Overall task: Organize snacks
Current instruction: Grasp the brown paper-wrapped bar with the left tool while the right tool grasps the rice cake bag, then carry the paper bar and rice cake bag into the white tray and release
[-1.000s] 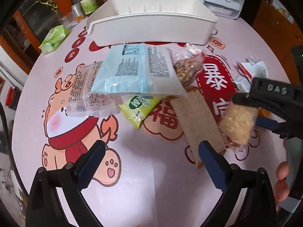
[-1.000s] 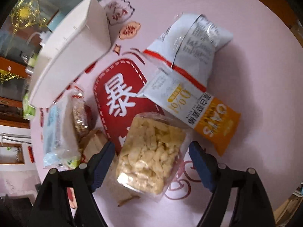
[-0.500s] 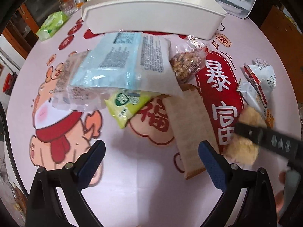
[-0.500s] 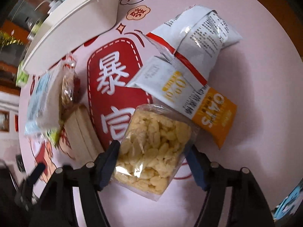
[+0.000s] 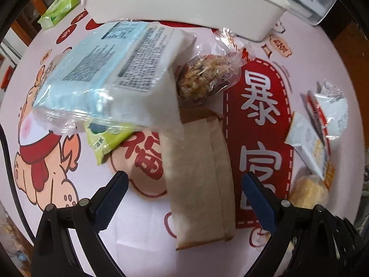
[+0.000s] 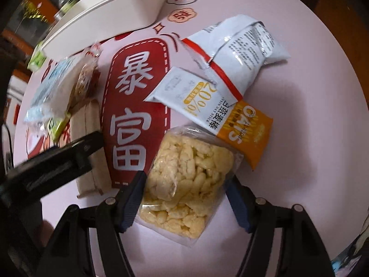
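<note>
Left gripper (image 5: 184, 198) has closed in since a second ago, jaws apart, straddling the brown packet (image 5: 198, 180) on the bench (image 5: 138, 242). Right gripper (image 6: 184, 198) has narrowed, left pad touching the puffed-rice pack (image 6: 186, 184). Only the right view shows the oat stick's (image 6: 212, 113) label.

Glossy clear rice-cracker wrapper (image 6: 184, 180), matt paper packet (image 5: 198, 180)

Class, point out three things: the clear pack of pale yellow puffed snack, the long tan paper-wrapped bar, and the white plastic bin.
Puffed snack pack (image 6: 186, 182), right wrist view, centre.
Tan bar (image 5: 198, 177), left wrist view, middle.
White bin (image 5: 184, 2), left wrist view, front wall.
</note>
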Available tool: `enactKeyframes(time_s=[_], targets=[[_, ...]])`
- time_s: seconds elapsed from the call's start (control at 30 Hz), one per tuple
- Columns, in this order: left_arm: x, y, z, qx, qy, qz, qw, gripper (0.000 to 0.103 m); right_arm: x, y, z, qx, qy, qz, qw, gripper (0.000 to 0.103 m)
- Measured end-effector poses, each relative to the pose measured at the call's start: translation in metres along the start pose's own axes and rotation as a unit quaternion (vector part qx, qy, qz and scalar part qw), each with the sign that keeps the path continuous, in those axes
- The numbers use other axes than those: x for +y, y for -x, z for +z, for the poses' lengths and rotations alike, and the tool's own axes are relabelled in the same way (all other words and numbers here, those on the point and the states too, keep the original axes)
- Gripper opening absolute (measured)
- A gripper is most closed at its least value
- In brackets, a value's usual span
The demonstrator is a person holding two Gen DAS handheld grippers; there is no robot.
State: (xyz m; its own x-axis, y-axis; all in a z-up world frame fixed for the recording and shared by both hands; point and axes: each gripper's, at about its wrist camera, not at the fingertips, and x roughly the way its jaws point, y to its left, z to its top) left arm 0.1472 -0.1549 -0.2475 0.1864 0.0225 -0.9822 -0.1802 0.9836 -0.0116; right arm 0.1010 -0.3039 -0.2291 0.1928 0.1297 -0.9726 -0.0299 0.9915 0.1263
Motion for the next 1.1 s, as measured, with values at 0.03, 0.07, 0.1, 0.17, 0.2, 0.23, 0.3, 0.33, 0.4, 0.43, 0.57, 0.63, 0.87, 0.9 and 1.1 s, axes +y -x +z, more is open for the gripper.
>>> enactKeyframes(time_s=[0.03, 0.07, 0.1, 0.17, 0.2, 0.23, 0.3, 0.33, 0.4, 0.43, 0.57, 0.63, 0.87, 0.9, 1.1], targets=[[-0.002, -0.003, 0.0, 0.004, 0.001, 0.007, 1.0, 0.098, 0.0, 0.0, -0.002, -0.001, 0.004, 0.0, 1.0, 0.069], [-0.004, -0.007, -0.001, 0.011, 0.003, 0.014, 0.9998, 0.098, 0.0, -0.001, -0.003, -0.001, 0.008, 0.0, 1.0, 0.069], [-0.005, -0.009, -0.002, 0.017, 0.009, 0.02, 0.9996, 0.099, 0.002, -0.001, -0.003, 0.0, 0.009, 0.001, 1.0, 0.069], [-0.004, -0.01, -0.003, 0.018, 0.025, 0.017, 0.9994, 0.098, 0.002, 0.002, 0.008, 0.002, 0.012, 0.006, 1.0, 0.069], [-0.005, -0.009, -0.004, 0.019, 0.027, 0.018, 0.9993, 0.098, 0.003, 0.001, 0.009, 0.002, 0.015, 0.007, 1.0, 0.069], [-0.005, -0.009, -0.005, 0.019, 0.026, 0.017, 0.9993, 0.097, 0.003, 0.001, 0.011, 0.002, 0.017, 0.008, 1.0, 0.069], [-0.005, -0.008, -0.006, 0.015, 0.02, 0.014, 0.9996, 0.091, 0.004, 0.001, 0.012, 0.001, 0.023, 0.008, 1.0, 0.069], [-0.008, -0.005, -0.007, 0.01, 0.011, 0.013, 0.9998, 0.082, 0.003, 0.001, 0.013, 0.001, 0.026, 0.009, 1.0, 0.069], [-0.008, 0.003, -0.013, 0.002, -0.011, 0.008, 0.9999, 0.061, 0.002, 0.002, 0.013, 0.001, 0.032, 0.011, 0.999, 0.068], [-0.009, 0.007, -0.016, 0.0, -0.022, 0.008, 0.9997, 0.055, -0.001, 0.004, 0.012, 0.001, 0.034, 0.012, 0.999, 0.068], [-0.01, 0.01, -0.028, 0.003, -0.038, -0.001, 0.9993, 0.054, 0.002, 0.004, 0.012, 0.001, 0.048, 0.017, 0.999, 0.068], [-0.002, 0.012, -0.035, 0.007, -0.039, -0.004, 0.9992, 0.054, 0.006, 0.003, 0.012, 0.002, 0.056, 0.021, 0.998, 0.067], [0.036, 0.054, -0.049, -0.01, -0.032, -0.015, 0.9993, 0.054, 0.03, 0.009, 0.011, 0.005, 0.087, 0.058, 0.995, 0.066], [0.042, 0.066, -0.05, -0.02, -0.032, -0.009, 0.9993, 0.054, 0.034, 0.011, 0.011, 0.003, 0.092, 0.063, 0.994, 0.066], [0.075, 0.132, -0.04, -0.078, -0.017, 0.02, 0.9966, 0.053, 0.063, 0.035, 0.023, -0.025, 0.132, 0.09, 0.987, 0.066]])
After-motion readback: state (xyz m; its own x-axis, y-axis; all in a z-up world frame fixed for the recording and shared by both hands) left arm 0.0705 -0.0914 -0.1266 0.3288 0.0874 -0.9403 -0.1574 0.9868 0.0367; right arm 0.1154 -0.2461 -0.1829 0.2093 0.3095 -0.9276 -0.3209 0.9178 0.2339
